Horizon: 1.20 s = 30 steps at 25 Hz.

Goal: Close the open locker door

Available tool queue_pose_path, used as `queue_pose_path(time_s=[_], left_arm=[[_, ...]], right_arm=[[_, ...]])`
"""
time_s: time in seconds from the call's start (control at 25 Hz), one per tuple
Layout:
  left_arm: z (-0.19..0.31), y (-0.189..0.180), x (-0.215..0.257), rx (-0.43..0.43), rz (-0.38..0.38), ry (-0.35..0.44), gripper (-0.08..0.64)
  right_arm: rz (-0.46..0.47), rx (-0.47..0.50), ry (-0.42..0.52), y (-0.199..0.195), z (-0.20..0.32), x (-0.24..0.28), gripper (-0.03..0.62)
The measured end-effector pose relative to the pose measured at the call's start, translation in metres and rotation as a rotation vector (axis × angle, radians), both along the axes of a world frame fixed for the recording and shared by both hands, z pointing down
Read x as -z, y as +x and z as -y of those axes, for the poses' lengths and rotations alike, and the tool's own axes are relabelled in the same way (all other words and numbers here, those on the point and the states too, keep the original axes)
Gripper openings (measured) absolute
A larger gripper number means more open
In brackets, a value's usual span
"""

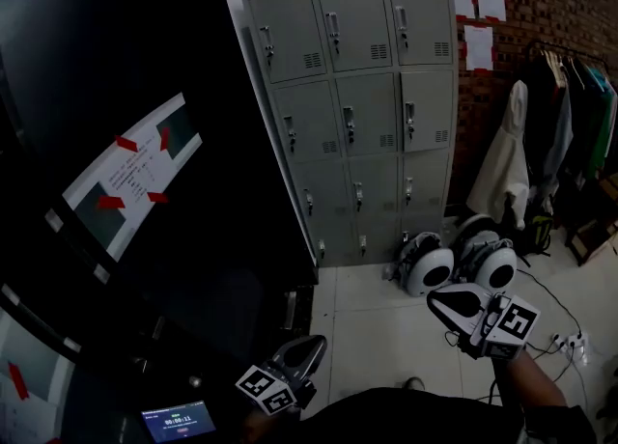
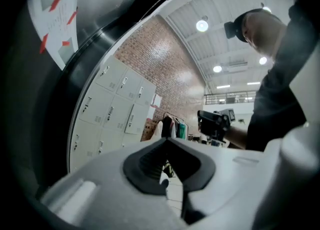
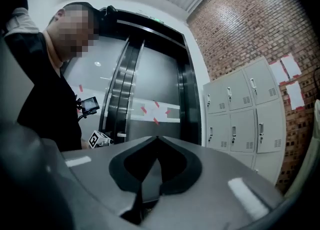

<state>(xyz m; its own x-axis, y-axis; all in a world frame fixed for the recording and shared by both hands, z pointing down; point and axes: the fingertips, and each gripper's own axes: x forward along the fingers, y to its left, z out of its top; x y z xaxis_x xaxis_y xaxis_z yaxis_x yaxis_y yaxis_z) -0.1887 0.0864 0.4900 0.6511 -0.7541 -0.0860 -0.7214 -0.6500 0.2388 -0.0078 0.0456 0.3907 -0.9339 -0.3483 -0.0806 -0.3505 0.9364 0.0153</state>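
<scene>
A grey bank of lockers (image 1: 367, 114) stands against the brick wall, three columns wide. Every door I can see on it lies flush; none stands ajar. The lockers (image 2: 110, 109) show at the left of the left gripper view, and the lockers (image 3: 245, 109) at the right of the right gripper view. My left gripper (image 1: 314, 346) is low in the head view, well short of the lockers, its jaws shut on nothing. The left gripper (image 2: 166, 140) points up past them. My right gripper (image 1: 436, 299) hovers over the floor, also shut and empty. In its own view the right gripper (image 3: 157, 138) points towards the dark doorway.
A black curved glass wall (image 1: 145, 95) with a taped paper sheet (image 1: 135, 177) fills the left. Two white wheeled devices (image 1: 459, 259) lie before the lockers. A clothes rack with a white coat (image 1: 507, 157) stands at right. Cables and a power strip (image 1: 570, 341) cross the floor.
</scene>
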Motion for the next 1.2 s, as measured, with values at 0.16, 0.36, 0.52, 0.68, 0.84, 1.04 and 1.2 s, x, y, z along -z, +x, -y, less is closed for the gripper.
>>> queue_pose_path(time_s=[0.16, 0.36, 0.52, 0.68, 0.84, 1.04, 1.2], left_arm=[[-0.044, 0.014, 0.008, -0.02, -0.039, 0.022, 0.002], [-0.086, 0.059, 0.012, -0.075, -0.052, 0.031, 0.002], [-0.117, 0.115, 0.013, -0.106, -0.04, 0.037, 0.002], [-0.155, 0.178, 0.004, -0.101, -0.047, 0.005, 0.002], [-0.186, 0.223, -0.003, -0.101, -0.049, -0.03, 0.002], [-0.215, 0.231, 0.009, -0.063, -0.03, -0.011, 0.002], [-0.224, 0.212, 0.02, -0.041, -0.029, 0.022, 0.002]], right_arm=[[-0.027, -0.031, 0.023, 0.015, -0.052, 0.012, 0.005], [-0.025, -0.069, 0.037, 0.057, -0.106, 0.017, 0.005], [-0.009, -0.078, 0.034, 0.108, -0.15, 0.009, 0.005], [0.002, -0.065, -0.032, 0.166, -0.192, -0.022, 0.005], [0.026, -0.064, -0.122, 0.208, -0.214, -0.044, 0.005], [0.062, -0.077, -0.12, 0.23, -0.227, -0.048, 0.005], [0.06, -0.072, -0.067, 0.22, -0.242, -0.031, 0.005]])
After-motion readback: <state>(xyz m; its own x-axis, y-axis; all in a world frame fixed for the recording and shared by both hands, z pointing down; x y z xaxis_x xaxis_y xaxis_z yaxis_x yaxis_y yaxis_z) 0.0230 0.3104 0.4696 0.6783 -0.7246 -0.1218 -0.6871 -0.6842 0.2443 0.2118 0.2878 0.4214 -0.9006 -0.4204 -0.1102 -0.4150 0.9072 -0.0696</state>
